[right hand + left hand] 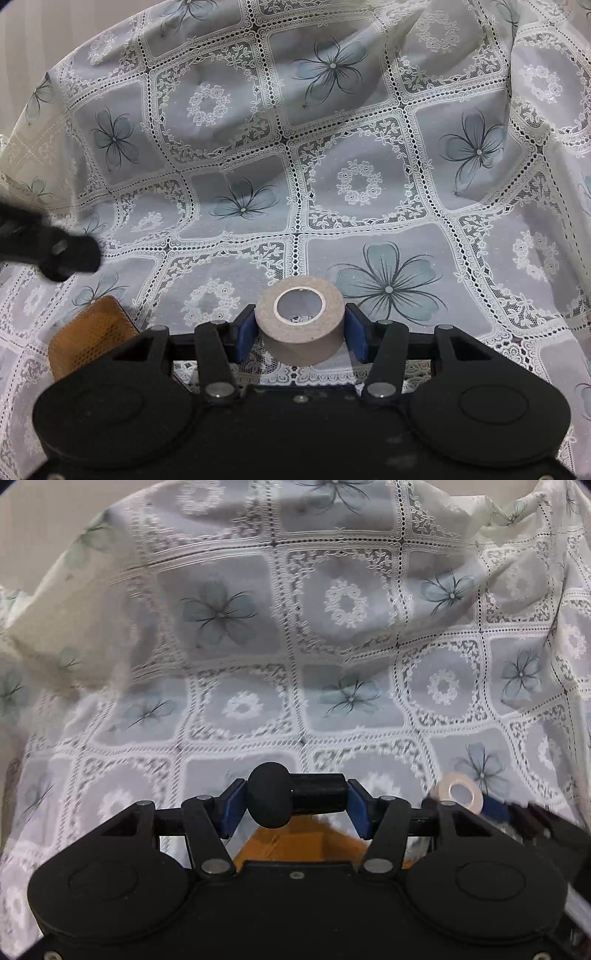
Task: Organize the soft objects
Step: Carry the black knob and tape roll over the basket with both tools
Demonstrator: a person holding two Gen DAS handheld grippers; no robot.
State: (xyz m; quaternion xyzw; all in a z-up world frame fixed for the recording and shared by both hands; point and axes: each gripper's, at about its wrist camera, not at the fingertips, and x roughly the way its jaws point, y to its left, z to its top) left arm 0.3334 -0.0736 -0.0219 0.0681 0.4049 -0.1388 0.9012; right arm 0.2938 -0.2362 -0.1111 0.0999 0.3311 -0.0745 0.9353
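My left gripper (295, 801) pinches a black dumbbell-shaped object with a rounded knob end (291, 797) crosswise between its blue pads (232, 808), the knob toward the nine o'clock side, lifted above an orange woven-textured mat (295, 842) that shows beneath the jaws at six o'clock. My right gripper (301, 332) is clamped on a beige roll of tape with a white inner core (301, 317), hole facing up, both blue pads (246, 332) pressed on its sides; whether the roll rests on the cloth I cannot tell. Everything sits over a grey-and-white lace-patterned tablecloth printed with blue four-petal flowers (332, 166), rumpled into folds toward twelve o'clock. In the right wrist view the black object appears blurred at nine o'clock, with the orange mat lying flat at about eight o'clock, just beside my right gripper's body. In the left wrist view the tape roll shows at three o'clock.
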